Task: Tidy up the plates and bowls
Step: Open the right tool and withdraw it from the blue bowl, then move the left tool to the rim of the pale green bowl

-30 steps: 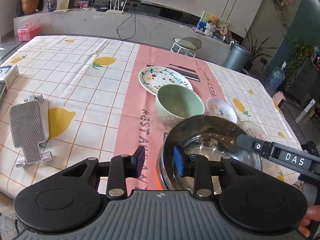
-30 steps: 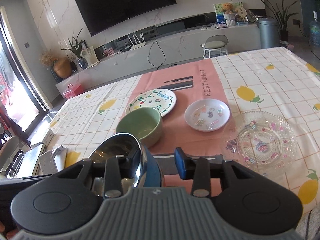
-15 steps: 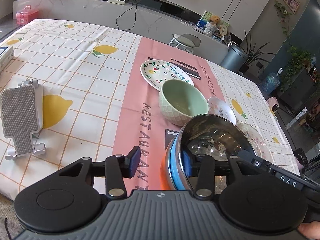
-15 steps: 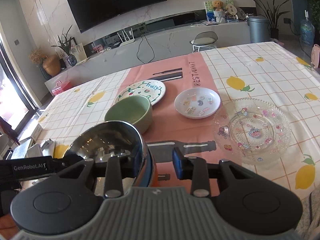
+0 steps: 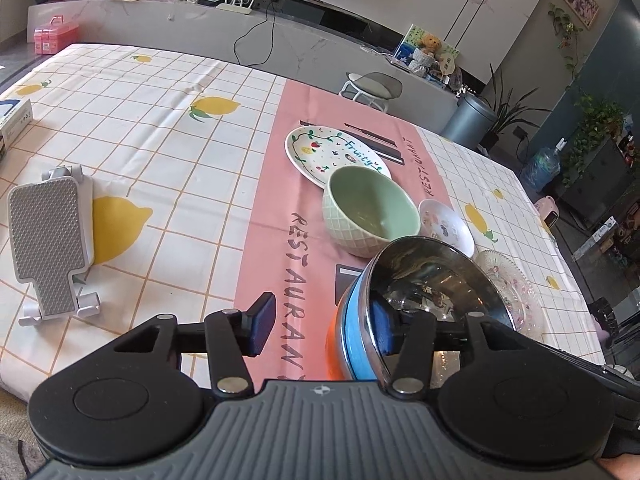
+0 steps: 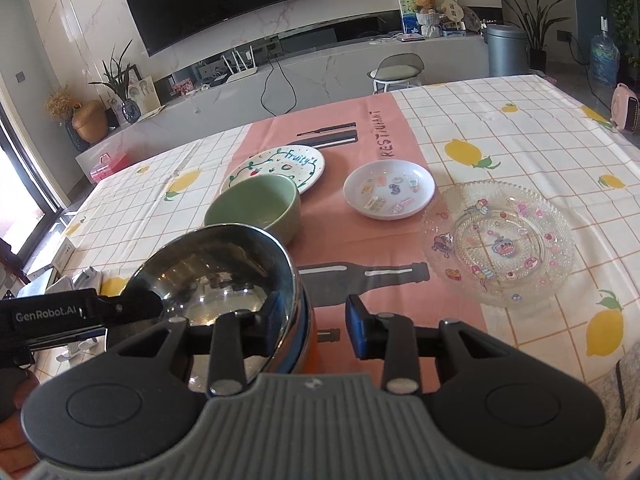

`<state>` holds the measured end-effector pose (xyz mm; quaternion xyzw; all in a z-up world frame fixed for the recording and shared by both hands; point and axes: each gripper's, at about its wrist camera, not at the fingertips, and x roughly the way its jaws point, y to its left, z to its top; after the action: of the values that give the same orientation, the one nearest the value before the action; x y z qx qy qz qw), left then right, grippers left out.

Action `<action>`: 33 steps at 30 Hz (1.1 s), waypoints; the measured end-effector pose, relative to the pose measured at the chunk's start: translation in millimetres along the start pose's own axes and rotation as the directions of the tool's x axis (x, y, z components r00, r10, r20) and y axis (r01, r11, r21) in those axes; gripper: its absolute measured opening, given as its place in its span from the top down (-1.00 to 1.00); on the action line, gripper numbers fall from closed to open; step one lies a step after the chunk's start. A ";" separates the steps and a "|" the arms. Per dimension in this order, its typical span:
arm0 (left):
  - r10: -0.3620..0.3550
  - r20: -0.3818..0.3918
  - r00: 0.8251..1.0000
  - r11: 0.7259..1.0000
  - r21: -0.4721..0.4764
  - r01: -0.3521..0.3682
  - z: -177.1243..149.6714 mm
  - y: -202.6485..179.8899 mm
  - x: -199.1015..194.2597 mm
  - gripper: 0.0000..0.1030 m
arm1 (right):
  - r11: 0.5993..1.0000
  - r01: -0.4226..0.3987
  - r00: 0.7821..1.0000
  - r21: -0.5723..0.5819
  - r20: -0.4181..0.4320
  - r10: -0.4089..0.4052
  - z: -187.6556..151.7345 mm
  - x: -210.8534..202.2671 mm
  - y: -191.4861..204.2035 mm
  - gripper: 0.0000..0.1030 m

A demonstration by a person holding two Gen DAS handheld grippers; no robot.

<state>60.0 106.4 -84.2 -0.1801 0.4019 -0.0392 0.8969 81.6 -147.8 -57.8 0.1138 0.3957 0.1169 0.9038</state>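
A steel bowl (image 5: 432, 280) (image 6: 216, 272) with a blue band and an orange base stands on the pink runner at the near edge. My left gripper (image 5: 320, 320) straddles its left rim. Its jaws are opening: the right pad is inside the bowl and the left pad is well clear of the wall. My right gripper (image 6: 314, 316) straddles the opposite rim, one pad inside, the outer pad a small gap off the wall. Beyond stand a green bowl (image 5: 372, 208) (image 6: 256, 204), a painted "Fruity" plate (image 5: 320, 152) (image 6: 276, 164), a small white dish (image 5: 444, 224) (image 6: 390, 188) and a clear glass plate (image 5: 508, 288) (image 6: 500, 244).
A grey phone stand (image 5: 50, 240) lies on the lemon-print cloth to the left, and a small box (image 5: 14, 120) sits at the far left edge. A stool and a bin stand past the table's far side.
The left gripper's jaws have spread wider, its left pad drawing away from the steel bowl's wall. The bowl and the right gripper have stayed where they were.
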 end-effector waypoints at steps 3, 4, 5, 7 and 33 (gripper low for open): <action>-0.004 0.004 1.000 1.000 -0.024 0.004 2.0 2.0 -1.3 -0.14 | 1.000 -0.018 1.000 0.009 -0.001 0.018 0.3 -0.2 -1.9 0.34; -0.012 0.010 1.000 1.000 -0.026 0.012 3.0 2.4 -1.9 -0.14 | 1.000 -0.028 1.000 0.011 0.002 0.028 0.6 -1.0 -2.5 0.34; -0.020 0.020 1.000 0.999 -0.030 0.021 3.6 3.0 -3.3 -0.13 | 0.999 -0.043 0.999 0.014 0.006 0.043 1.5 -2.5 -3.1 0.34; -0.044 0.047 0.998 0.998 -0.038 0.046 5.0 3.7 -7.3 -0.13 | 0.997 -0.073 0.997 0.025 0.025 0.072 4.3 -6.6 -4.3 0.31; -0.083 0.193 0.978 0.995 -0.041 0.093 57.6 6.3 2.2 -0.23 | 0.995 -0.078 0.983 -0.067 0.163 0.088 70.5 -48.2 -35.3 -0.03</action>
<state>103.4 128.6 -52.7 -0.2228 0.3066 -0.0514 0.9240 106.4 -203.7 11.5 0.1121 0.3103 0.1563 0.9310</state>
